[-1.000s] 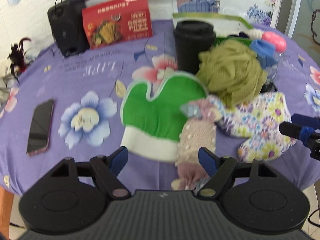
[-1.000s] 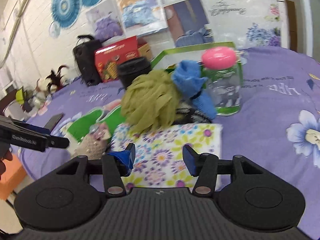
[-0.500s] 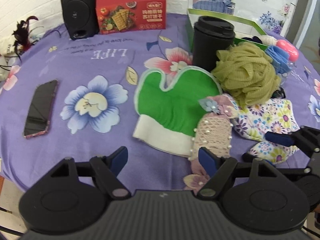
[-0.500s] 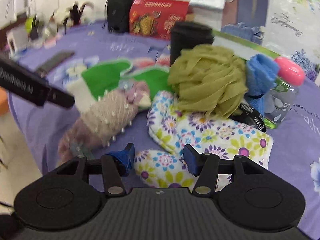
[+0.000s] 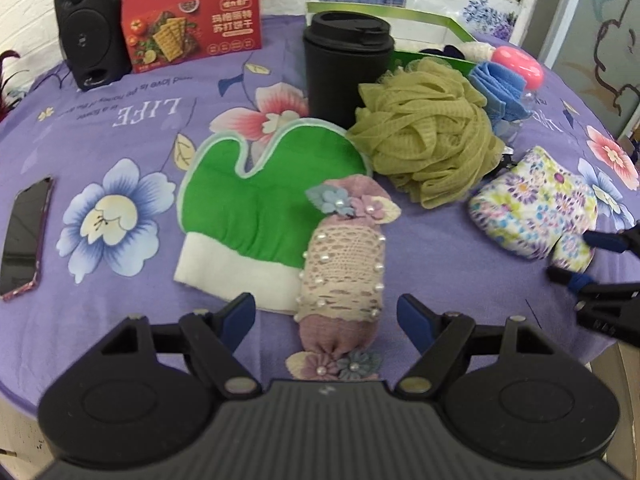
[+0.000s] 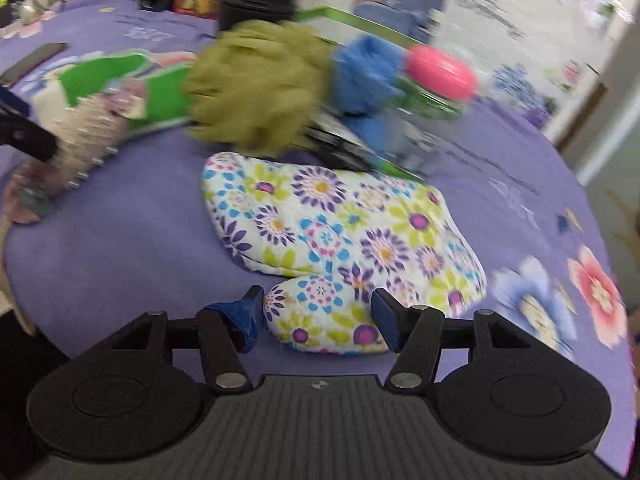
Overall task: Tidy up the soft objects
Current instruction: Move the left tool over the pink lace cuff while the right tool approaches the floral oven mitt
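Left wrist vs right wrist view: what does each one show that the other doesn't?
Left wrist only: the left gripper, open, straddling the lace sleeve; the whole phone.

Right wrist only: the right gripper, open around the floral mitt's thumb; the tablecloth to the right.

Both: green mitt, loofah, blue cloth, pink lid, black cup, red box, speaker.

Left black plastic two-finger gripper: ribbed grey-black body, twin round discs, silver pivot screws, blue-padded fingertips. Right black plastic two-finger gripper: identical build, left blue pad wrinkled.
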The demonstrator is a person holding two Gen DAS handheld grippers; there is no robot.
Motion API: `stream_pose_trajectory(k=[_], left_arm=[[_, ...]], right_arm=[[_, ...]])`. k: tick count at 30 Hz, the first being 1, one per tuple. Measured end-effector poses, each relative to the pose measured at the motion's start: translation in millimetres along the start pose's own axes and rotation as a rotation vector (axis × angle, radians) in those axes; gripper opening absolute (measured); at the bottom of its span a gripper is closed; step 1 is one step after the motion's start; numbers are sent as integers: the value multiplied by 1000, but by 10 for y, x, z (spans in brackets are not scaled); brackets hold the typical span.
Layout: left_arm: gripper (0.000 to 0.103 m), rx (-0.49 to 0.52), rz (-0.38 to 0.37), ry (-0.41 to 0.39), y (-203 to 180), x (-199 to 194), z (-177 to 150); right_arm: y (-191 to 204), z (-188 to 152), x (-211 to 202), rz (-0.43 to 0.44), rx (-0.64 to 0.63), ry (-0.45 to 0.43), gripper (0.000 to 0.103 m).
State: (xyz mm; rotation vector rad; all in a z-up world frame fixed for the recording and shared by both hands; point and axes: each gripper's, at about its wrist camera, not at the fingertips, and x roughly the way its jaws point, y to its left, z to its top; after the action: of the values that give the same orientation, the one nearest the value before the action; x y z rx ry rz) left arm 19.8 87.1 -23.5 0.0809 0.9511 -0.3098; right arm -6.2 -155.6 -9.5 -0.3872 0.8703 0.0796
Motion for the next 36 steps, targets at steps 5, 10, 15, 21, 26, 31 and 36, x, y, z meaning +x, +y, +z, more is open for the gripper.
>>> stream_pose_trajectory(k=[5, 10, 15, 21, 26, 31, 36], left_arm=[[79, 7, -53, 33, -116, 156, 1], [79, -6, -31, 48, -147, 326, 39], [74, -27, -64, 42, -120, 364, 54], [77, -5, -99, 3, -206, 276, 141], [75, 32, -14, 78, -145, 420, 33], [73, 56, -10, 90, -123, 426, 5], [76, 78, -11, 85, -170, 429, 3]], right_arm=[[-393, -145, -54, -89, 60, 35, 46], [-553, -216, -52, -128, 83, 44, 46], [-710, -236, 36, -128, 131, 39, 47], [-909, -230, 127, -191, 146, 54, 47], [-881, -260, -51, -113, 209, 7, 47], [-736, -270, -256, 53, 372, -80, 47], [-624, -144, -49, 93, 455, -72, 48]])
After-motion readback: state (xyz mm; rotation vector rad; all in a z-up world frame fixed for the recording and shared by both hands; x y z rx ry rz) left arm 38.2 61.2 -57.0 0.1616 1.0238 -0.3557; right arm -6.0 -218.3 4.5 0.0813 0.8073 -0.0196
